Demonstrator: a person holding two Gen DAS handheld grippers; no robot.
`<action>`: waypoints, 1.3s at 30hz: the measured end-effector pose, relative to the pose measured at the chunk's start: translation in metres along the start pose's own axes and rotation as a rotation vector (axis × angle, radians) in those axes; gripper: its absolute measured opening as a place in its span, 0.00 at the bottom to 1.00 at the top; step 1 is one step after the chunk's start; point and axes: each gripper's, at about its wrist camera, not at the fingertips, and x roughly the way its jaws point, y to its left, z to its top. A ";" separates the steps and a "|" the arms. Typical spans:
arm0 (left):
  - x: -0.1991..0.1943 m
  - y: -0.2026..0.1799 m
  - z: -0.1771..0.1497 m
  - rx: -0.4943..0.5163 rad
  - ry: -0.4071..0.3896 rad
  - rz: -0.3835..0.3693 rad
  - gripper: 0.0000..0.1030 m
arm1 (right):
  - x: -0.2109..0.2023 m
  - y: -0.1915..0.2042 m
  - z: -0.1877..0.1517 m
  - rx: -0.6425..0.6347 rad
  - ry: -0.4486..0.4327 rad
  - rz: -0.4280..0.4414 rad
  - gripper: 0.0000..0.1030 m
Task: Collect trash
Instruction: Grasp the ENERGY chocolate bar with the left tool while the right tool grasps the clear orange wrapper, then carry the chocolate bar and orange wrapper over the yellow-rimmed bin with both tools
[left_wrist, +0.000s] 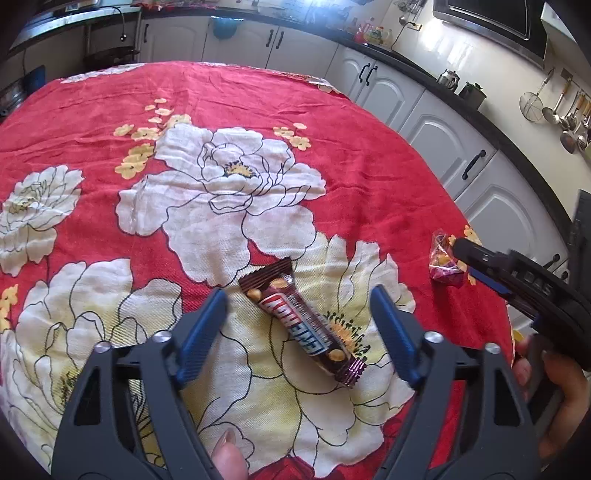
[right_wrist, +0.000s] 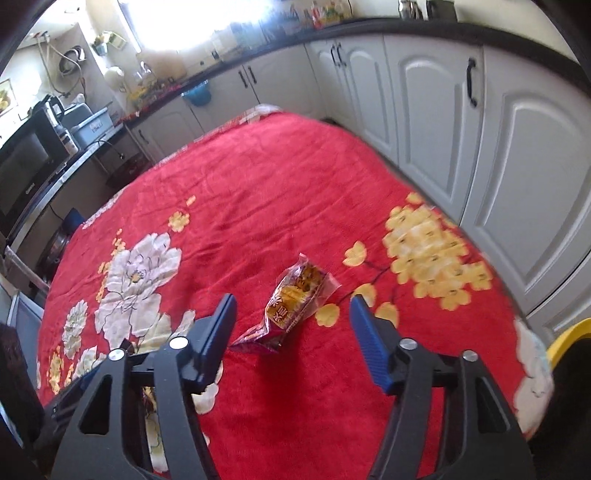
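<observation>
Hidden: the right tool shows only as one dark finger and body at the right edge of the left wrist view, covering part of the crumpled snack packet; a hand grips its handle.
Blur: the right wrist view is smeared along the white cupboards.
Writing: the brown chocolate bar wrapper carries white block letters, upside down and unreadable; the packet bears yellow characters, illegible.
Left tool: jaws apart, the wrapper between them, untouched.
Right tool: jaws apart, the packet between its tips, not pressed.
Placement: wrapper lies mid-worktop on the red floral cloth; packet lies near the worktop's right edge.
</observation>
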 end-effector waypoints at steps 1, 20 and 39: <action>0.001 0.001 0.000 -0.003 0.001 -0.002 0.60 | 0.005 -0.001 0.000 0.011 0.014 0.010 0.52; 0.006 -0.006 -0.003 0.033 0.013 -0.054 0.10 | -0.012 -0.016 -0.040 -0.031 -0.004 0.014 0.17; -0.017 -0.094 -0.041 0.258 0.000 -0.187 0.10 | -0.109 -0.075 -0.091 0.057 -0.145 0.002 0.16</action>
